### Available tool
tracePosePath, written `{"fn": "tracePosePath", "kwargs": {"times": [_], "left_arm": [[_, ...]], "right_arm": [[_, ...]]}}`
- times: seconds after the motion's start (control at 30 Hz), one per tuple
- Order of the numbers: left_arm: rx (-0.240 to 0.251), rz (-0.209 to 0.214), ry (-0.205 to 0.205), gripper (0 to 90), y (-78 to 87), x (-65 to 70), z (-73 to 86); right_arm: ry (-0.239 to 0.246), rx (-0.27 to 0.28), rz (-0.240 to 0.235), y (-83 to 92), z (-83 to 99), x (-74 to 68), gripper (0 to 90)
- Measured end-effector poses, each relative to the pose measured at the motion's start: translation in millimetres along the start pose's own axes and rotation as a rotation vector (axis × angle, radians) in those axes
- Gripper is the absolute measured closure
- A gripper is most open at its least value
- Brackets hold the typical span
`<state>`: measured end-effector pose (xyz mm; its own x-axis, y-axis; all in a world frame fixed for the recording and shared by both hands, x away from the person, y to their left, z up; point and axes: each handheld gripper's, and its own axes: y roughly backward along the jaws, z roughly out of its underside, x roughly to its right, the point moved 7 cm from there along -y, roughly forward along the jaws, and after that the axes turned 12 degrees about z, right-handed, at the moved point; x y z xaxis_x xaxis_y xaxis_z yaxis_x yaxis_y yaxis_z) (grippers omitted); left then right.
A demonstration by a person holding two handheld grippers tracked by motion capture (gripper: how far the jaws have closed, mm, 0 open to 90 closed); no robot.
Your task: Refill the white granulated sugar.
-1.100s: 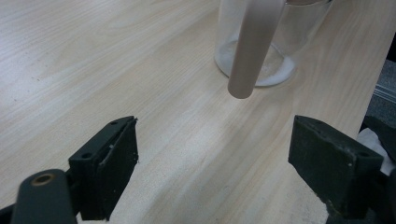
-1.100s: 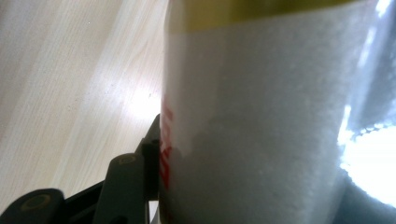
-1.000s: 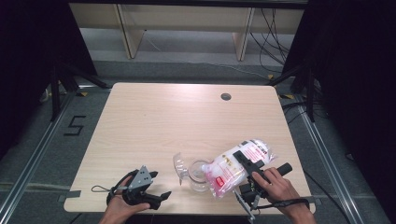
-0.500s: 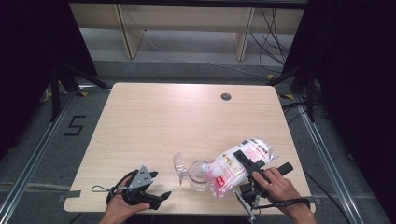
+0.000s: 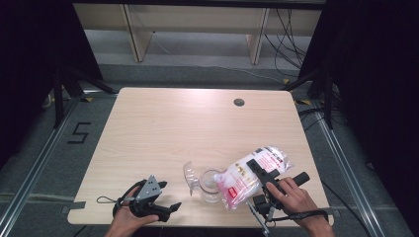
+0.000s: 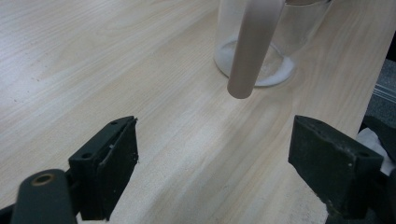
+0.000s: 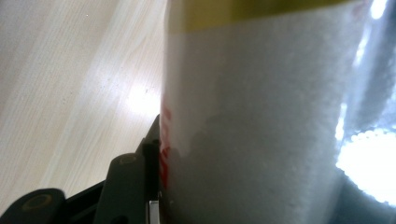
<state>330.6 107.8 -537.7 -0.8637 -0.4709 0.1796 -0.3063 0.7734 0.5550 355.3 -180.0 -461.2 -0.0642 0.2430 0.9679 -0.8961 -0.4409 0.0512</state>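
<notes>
High view: at the near edge of the table, my right gripper holds a plastic bag of white granules tipped over a clear glass pitcher, the bag's lower end at the pitcher's mouth. My left gripper rests on the wood to the pitcher's left, apart from it.

Left gripper view: the jaws stand spread wide with bare wood between them. Ahead stands the pitcher, a thin layer of white grains on its bottom, with a pale handle hanging down its near side. I judge the glass stiff, smooth and breakable; that handle looks the safest place to take hold if it needs steadying.

Right gripper view: the bag sits between the jaws, one black pad pressed against its side beside red print; the far pad is hidden behind it. The jaws pinch the bag about midway along. I judge it soft, slippery film with a shifting, fairly heavy fill, so a grip across the full middle should hold better than one on a slack corner.
</notes>
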Motion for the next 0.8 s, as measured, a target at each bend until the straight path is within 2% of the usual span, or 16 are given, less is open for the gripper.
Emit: {"fn": "tracePosePath", "kwargs": {"times": [0.07,0.13,0.2,0.3,0.4,0.47,0.63,0.67,0.7,0.8], "left_arm": [[0.008,0.002,0.005,15.4,-0.5,0.6,-0.5],[0.008,0.001,0.004,15.4,-0.6,0.5,-0.4],[-0.016,-0.001,-0.013,15.4,1.0,-0.8,0.8],[0.008,0.001,0.004,15.4,-0.5,0.5,-0.5],[0.008,0.000,0.005,15.4,-0.5,0.4,-0.4],[-0.004,0.001,-0.006,15.4,0.2,-0.1,0.2],[0.009,0.000,0.004,15.4,-0.6,0.6,-0.5],[-0.006,0.000,-0.007,15.4,0.4,-0.1,0.2],[0.009,-0.001,0.003,15.4,-0.7,0.6,-0.4],[0.003,-0.002,-0.001,15.4,-0.4,0.1,-0.1]], "right_arm": [[-0.001,0.011,0.019,-0.7,-0.2,0.5,51.6],[-0.001,0.012,0.015,-0.8,-0.2,0.1,51.6],[-0.001,0.015,0.013,-0.9,-0.5,0.0,51.6],[-0.003,0.014,0.015,-0.9,-0.7,-0.4,51.6],[0.005,0.007,0.006,-0.2,-0.2,-0.4,51.7],[-0.013,0.001,0.015,0.5,0.3,-1.5,51.7],[0.016,0.015,0.012,-0.6,-0.5,1.1,51.7],[-0.001,-0.002,0.006,0.7,0.5,-1.0,51.7],[0.017,0.013,0.009,-0.5,-0.4,0.8,51.8],[0.033,0.019,0.010,-0.7,-0.6,2.2,51.8]]}}
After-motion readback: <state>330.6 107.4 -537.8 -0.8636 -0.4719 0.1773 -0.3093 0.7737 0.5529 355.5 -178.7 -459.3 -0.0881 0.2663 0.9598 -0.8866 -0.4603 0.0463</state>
